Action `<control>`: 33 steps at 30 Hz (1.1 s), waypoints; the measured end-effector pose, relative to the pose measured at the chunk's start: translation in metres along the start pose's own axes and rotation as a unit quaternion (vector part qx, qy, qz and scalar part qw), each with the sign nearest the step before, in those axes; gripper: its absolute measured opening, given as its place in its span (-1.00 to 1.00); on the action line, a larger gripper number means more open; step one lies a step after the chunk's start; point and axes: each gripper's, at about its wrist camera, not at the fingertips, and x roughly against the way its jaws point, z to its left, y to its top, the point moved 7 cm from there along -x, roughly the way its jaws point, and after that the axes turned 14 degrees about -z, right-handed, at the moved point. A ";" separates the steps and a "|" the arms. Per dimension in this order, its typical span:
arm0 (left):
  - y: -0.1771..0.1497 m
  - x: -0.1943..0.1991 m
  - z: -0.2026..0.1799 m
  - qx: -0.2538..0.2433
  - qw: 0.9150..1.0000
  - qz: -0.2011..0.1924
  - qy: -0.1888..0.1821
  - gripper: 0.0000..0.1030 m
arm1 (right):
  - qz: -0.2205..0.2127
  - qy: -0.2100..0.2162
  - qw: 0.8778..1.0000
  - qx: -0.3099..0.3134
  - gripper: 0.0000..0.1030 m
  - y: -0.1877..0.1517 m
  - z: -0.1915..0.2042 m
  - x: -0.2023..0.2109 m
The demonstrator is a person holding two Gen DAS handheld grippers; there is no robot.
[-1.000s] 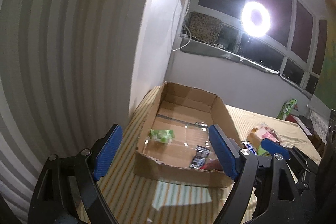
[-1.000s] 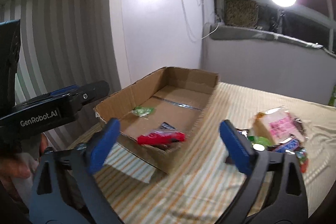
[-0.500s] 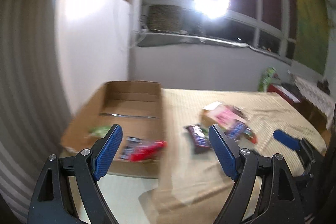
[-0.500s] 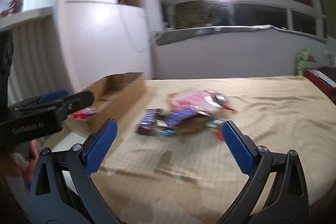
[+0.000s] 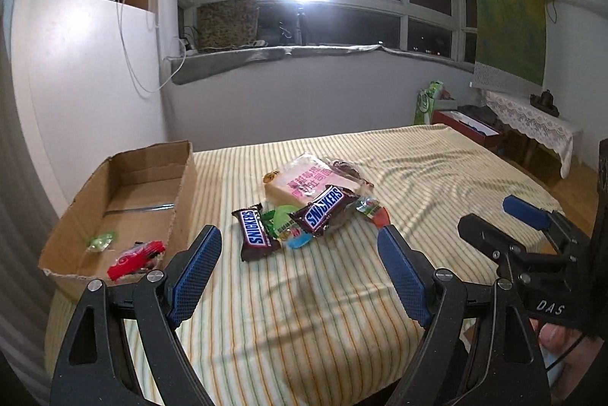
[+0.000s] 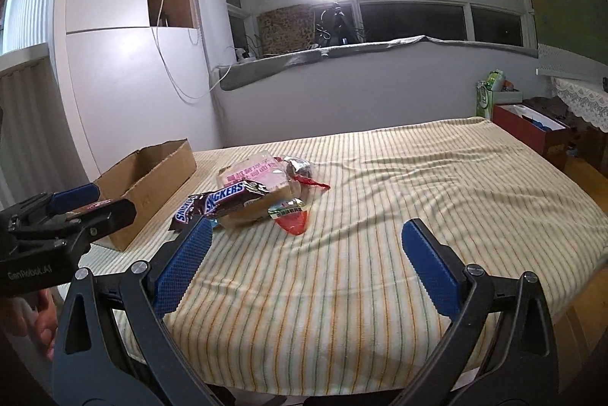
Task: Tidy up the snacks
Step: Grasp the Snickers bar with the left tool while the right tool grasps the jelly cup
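Both views have swung from the cardboard box (image 5: 125,212) to the snack pile (image 5: 311,204); left tongs (image 5: 300,276) and right tongs (image 6: 307,269) spread, empty; lower wrappers hidden.

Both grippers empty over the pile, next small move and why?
Probably ease the open left hand-held gripper forward onto the near Snickers bar. It lies alone at the pile's edge, nearest the cardboard box, which already holds a red packet.
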 end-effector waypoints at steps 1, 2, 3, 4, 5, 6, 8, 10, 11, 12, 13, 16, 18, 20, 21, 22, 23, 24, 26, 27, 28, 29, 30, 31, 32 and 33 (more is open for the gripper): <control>-0.001 0.002 -0.001 0.001 1.000 0.000 0.001 0.64 | 0.000 0.001 1.000 0.002 0.98 -0.001 0.001 -0.001; -0.001 0.003 0.000 0.003 1.000 -0.001 0.002 0.64 | 0.001 0.001 1.000 0.004 0.98 -0.001 0.003 -0.001; -0.002 0.004 0.001 0.005 1.000 0.000 0.003 0.64 | 0.002 0.003 1.000 0.005 0.98 -0.002 0.005 -0.003; -0.003 0.003 0.002 0.006 1.000 0.002 0.003 0.64 | 0.003 0.003 1.000 0.006 0.98 -0.002 0.005 -0.001; -0.005 0.002 0.004 0.008 1.000 0.004 0.004 0.64 | 0.005 0.003 1.000 0.007 0.98 -0.003 0.006 -0.001; -0.006 0.003 0.004 0.009 1.000 0.005 0.004 0.64 | 0.006 0.003 1.000 0.008 0.98 -0.004 0.007 -0.002; -0.010 0.001 0.006 0.013 1.000 0.010 0.005 0.64 | 0.010 0.003 1.000 0.009 0.98 -0.006 0.007 -0.003; -0.014 -0.003 0.007 0.018 1.000 0.016 0.004 0.64 | 0.016 0.002 1.000 0.010 0.98 -0.008 0.006 -0.007; -0.019 -0.007 0.008 0.021 1.000 0.023 0.004 0.64 | 0.020 0.003 1.000 0.011 0.98 -0.011 0.006 -0.010; -0.022 -0.011 0.008 0.025 0.999 0.030 0.003 0.64 | 0.026 0.003 1.000 0.012 0.98 -0.013 0.005 -0.013; -0.025 -0.014 0.009 0.028 0.999 0.034 0.003 0.64 | 0.032 0.004 0.999 0.013 0.98 -0.016 0.005 -0.017; -0.042 -0.034 0.016 0.058 0.996 0.068 0.006 0.64 | 0.060 0.009 0.998 0.027 0.98 -0.025 0.005 -0.032; -0.052 -0.050 0.022 0.087 0.991 0.097 0.014 0.63 | 0.087 0.013 0.995 0.051 0.98 -0.032 0.005 -0.045; -0.057 -0.064 0.027 0.103 0.988 0.115 0.024 0.63 | 0.121 0.019 0.989 0.081 0.98 -0.041 0.006 -0.060; -0.058 -0.068 0.029 0.105 0.987 0.118 0.032 0.63 | 0.136 0.022 0.986 0.091 0.98 -0.044 0.006 -0.067; -0.058 -0.074 0.031 0.104 0.987 0.118 0.039 0.63 | 0.145 0.023 0.984 0.097 0.98 -0.047 0.005 -0.073; -0.058 -0.078 0.033 0.102 0.987 0.118 0.043 0.63 | 0.153 0.026 0.982 0.103 0.98 -0.048 0.005 -0.081; -0.058 -0.082 0.035 0.101 0.986 0.120 0.050 0.63 | 0.158 0.028 0.981 0.105 0.98 -0.048 0.004 -0.086; -0.057 -0.088 0.038 0.107 0.985 0.123 0.056 0.63 | 0.164 0.031 0.980 0.105 0.98 -0.047 0.003 -0.096; -0.057 -0.091 0.038 0.110 0.985 0.125 0.055 0.63 | 0.170 0.035 0.979 0.102 0.98 -0.046 0.003 -0.102; -0.056 -0.093 0.039 0.112 0.984 0.126 0.054 0.63 | 0.177 0.040 0.978 0.101 0.98 -0.046 0.003 -0.110; -0.056 -0.095 0.040 0.111 0.984 0.125 0.057 0.63 | 0.182 0.043 0.977 0.102 0.98 -0.047 0.004 -0.115; -0.056 -0.097 0.041 0.113 0.984 0.127 0.059 0.63 | 0.190 0.045 0.975 0.109 0.98 -0.048 0.005 -0.123; -0.056 -0.100 0.042 0.118 0.983 0.129 0.059 0.63 | 0.195 0.046 0.973 0.116 0.98 -0.050 0.006 -0.129; -0.056 -0.103 0.043 0.126 0.981 0.132 0.059 0.63 | 0.203 0.047 0.971 0.121 0.98 -0.052 0.007 -0.135; -0.056 -0.105 0.045 0.131 0.980 0.134 0.060 0.63 | 0.213 0.052 0.968 0.122 0.97 -0.054 0.008 -0.141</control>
